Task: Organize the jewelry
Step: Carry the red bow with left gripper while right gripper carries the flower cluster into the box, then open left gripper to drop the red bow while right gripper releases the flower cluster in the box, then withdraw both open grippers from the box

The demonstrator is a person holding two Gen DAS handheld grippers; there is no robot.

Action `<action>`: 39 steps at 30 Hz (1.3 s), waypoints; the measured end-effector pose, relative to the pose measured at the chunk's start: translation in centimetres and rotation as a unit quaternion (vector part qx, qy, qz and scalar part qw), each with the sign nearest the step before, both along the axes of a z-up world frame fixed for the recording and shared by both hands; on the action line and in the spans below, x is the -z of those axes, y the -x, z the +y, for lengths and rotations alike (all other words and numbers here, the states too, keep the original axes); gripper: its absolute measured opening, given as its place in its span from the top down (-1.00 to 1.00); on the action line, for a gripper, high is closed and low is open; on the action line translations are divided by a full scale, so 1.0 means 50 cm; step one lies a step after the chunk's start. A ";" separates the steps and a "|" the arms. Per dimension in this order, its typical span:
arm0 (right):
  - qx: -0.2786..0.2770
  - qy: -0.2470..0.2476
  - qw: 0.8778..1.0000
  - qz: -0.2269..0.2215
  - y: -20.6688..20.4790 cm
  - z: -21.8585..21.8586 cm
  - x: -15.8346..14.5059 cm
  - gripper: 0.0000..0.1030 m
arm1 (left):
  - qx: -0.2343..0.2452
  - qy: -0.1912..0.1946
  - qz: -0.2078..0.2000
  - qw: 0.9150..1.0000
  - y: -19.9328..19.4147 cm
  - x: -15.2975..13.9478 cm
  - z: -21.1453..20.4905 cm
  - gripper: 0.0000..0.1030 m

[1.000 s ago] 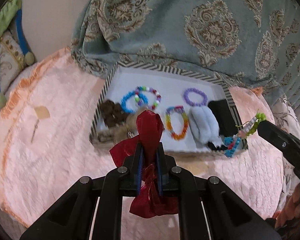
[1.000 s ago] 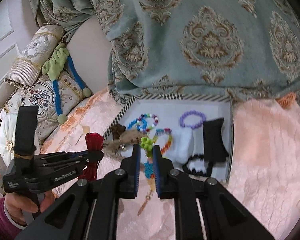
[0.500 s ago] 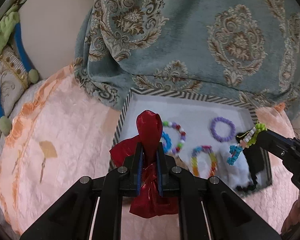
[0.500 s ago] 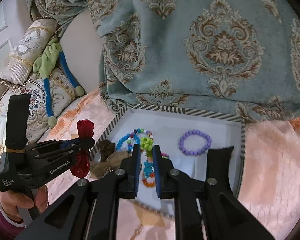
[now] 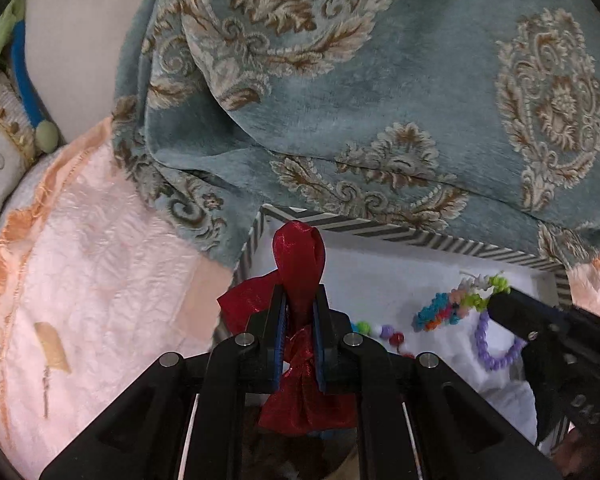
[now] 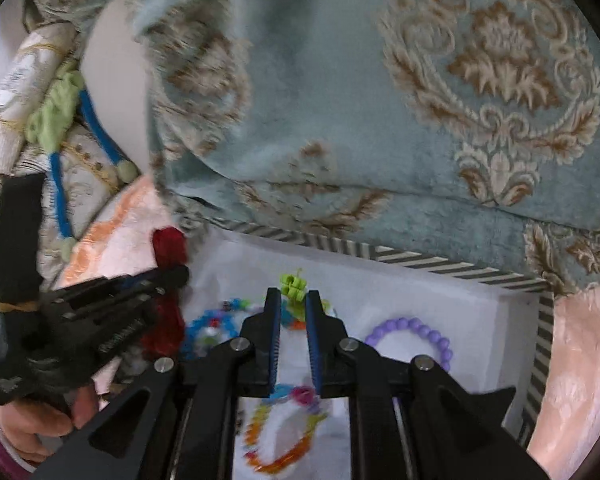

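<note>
The left gripper (image 5: 299,316) is clamped on a red ribbon bow (image 5: 298,264), whose loop stands up between the blue-padded fingers (image 5: 279,322) while its tails hang below them. It hovers over the near-left corner of a white tray (image 5: 380,256) with a black-and-white striped rim. In the right wrist view the same gripper (image 6: 176,274) enters from the left, held by a hand (image 6: 40,420) in a magenta sleeve; white lettering runs along its body but is too blurred to read.

The right gripper (image 6: 293,304) pinches a rubber-band bracelet (image 6: 294,286), its lime-green end poking out past the fingertips and teal and orange links showing between the pads. From the left wrist view that bracelet (image 5: 456,302) hangs from the right gripper's tip (image 5: 496,300) over the tray's interior, with pink, blue and green sections dangling. Pale digits on the gripper's side are mirrored and unclear.

On the tray floor lie a purple bead bracelet (image 6: 412,336) to the right, a rainbow bead bracelet (image 6: 280,436) close under the right gripper, and a blue and multicoloured bead bracelet (image 6: 212,324) to the left. A teal damask blanket (image 5: 380,100) drapes over the tray's far edge, and a peach quilted bedspread (image 5: 92,260) lies beneath everything.
</note>
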State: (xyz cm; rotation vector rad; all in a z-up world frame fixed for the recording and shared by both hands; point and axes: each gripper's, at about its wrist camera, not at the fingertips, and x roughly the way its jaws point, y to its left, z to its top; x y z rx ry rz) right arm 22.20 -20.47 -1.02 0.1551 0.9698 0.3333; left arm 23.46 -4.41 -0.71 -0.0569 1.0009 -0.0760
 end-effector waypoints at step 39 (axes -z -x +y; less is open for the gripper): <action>0.113 0.057 0.989 -0.070 0.342 -0.029 -0.087 -0.17 | 0.014 -0.018 -0.070 0.997 0.335 -0.108 -0.004 0.67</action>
